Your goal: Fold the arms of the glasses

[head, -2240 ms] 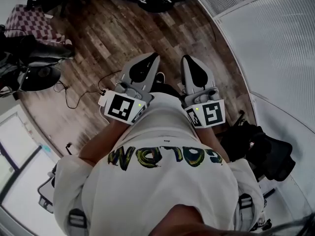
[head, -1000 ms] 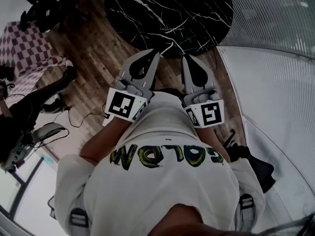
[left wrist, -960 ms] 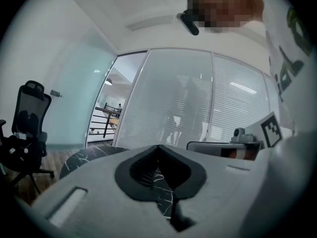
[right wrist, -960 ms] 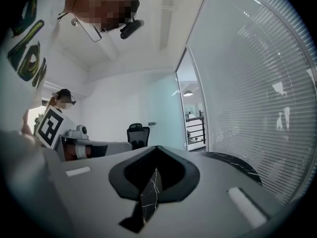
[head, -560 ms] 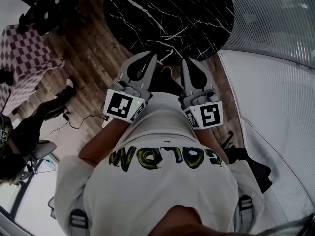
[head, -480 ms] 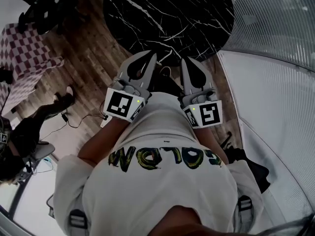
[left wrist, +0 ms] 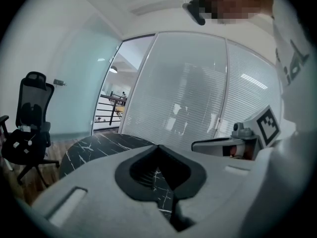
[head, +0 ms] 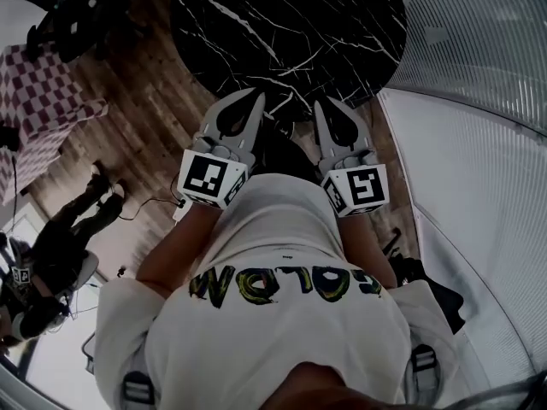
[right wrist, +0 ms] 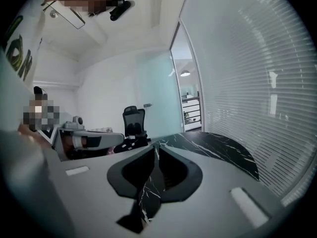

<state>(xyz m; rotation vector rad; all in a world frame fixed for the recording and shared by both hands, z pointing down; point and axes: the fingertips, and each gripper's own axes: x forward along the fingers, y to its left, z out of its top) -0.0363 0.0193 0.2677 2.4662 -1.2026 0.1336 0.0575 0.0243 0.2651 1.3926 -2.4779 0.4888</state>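
No glasses show in any view. Both grippers are held side by side in front of the person's chest, pointing at a round black marble table (head: 342, 24). My left gripper (head: 256, 94) is shut and empty, its tips meeting in its own view (left wrist: 158, 146). My right gripper (head: 323, 102) holds nothing. Its jaws are opening: a thin slit runs between them in its own view (right wrist: 155, 147). Both sets of tips hang over the table's near edge, apart from its top. The table also shows past the jaws in the left gripper view (left wrist: 94, 145) and the right gripper view (right wrist: 218, 145).
A glass wall with blinds (head: 479, 143) curves round the right side. Wooden floor (head: 145, 101) lies to the left, with a chequered cloth (head: 34, 84) and another person (head: 51, 254) further left. A black office chair (left wrist: 29, 118) stands beyond the table.
The black table has come into view and drawn nearer. Both grippers now reach over its near edge, lower than before. The person at the left has shifted across the floor.
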